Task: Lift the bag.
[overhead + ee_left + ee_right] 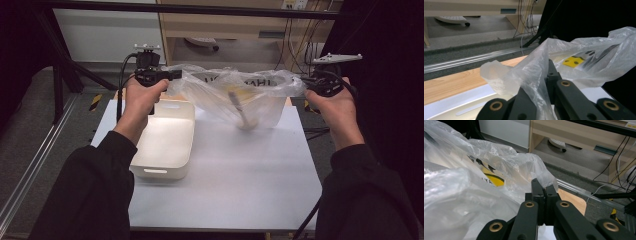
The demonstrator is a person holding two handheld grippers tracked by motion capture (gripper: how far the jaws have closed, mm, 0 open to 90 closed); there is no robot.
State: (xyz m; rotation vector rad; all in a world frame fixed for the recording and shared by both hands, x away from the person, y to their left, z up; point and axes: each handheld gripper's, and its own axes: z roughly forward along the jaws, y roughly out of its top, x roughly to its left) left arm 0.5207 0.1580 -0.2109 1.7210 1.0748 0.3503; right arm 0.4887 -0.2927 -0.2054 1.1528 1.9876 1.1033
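Note:
A clear plastic bag (235, 92) with black and yellow print hangs stretched between my two grippers above the white table (240, 175). Something pale and handle-shaped (243, 114) lies blurred inside it. My left gripper (172, 76) is shut on the bag's left edge, and the film (534, 75) bunches between its jaws in the left gripper view. At the bag's right edge my right gripper (306, 82) is shut on the plastic (499, 170); its jaws meet with film pinched between them. Both hands hold the bag off the table.
A white plastic bin (165, 137) sits on the table's left half, below my left hand. A wooden strip (454, 82) runs along the table's far edge. Beyond it are a metal rail, a wooden desk (235, 25) and hanging cables (300, 40).

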